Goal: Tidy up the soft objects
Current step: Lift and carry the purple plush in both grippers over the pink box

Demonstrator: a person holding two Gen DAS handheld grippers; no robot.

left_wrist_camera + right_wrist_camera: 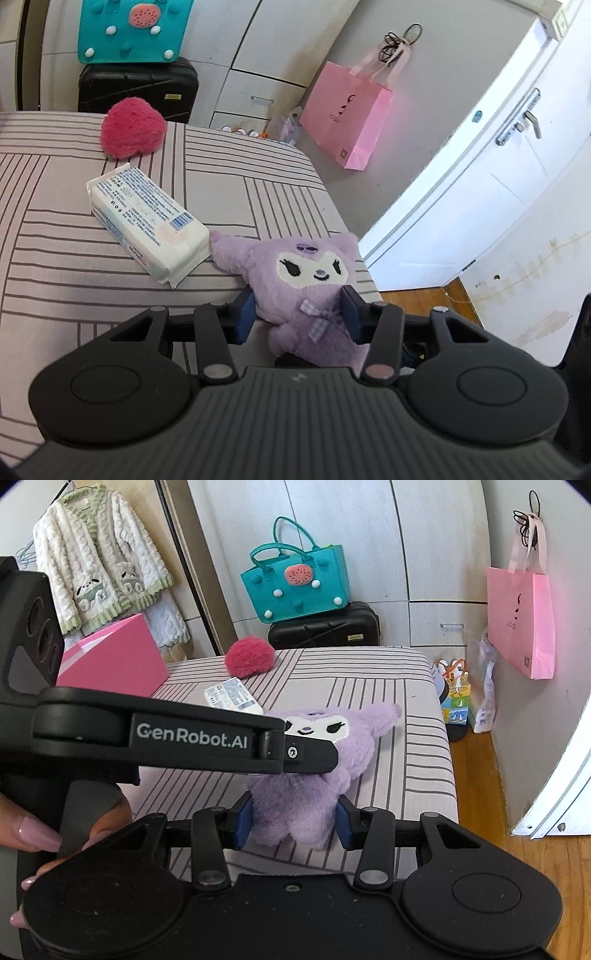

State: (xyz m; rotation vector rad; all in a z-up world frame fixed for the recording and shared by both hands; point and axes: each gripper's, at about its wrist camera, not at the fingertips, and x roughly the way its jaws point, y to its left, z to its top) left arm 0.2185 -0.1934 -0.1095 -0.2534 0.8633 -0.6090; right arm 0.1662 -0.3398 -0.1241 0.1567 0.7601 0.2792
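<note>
Both grippers' jaws part-open, left gripper (pixel 299 314) and right gripper (pixel 293 821) clamping purple plush (pixel 306 273)

The plush toy (pixel 303 288) is lilac with a white face patch, black eyes and a checked lilac bow. The tissue pack (pixel 147 218) is white with blue print. The fuzzy ball (pixel 133 129) is deep pink. The bed cover (pixel 55 221) is pale pinkish-grey with dark stripe blocks. The tote (pixel 295 587) is teal with white pompoms; the paper bag (pixel 521 624) is pink.
</note>
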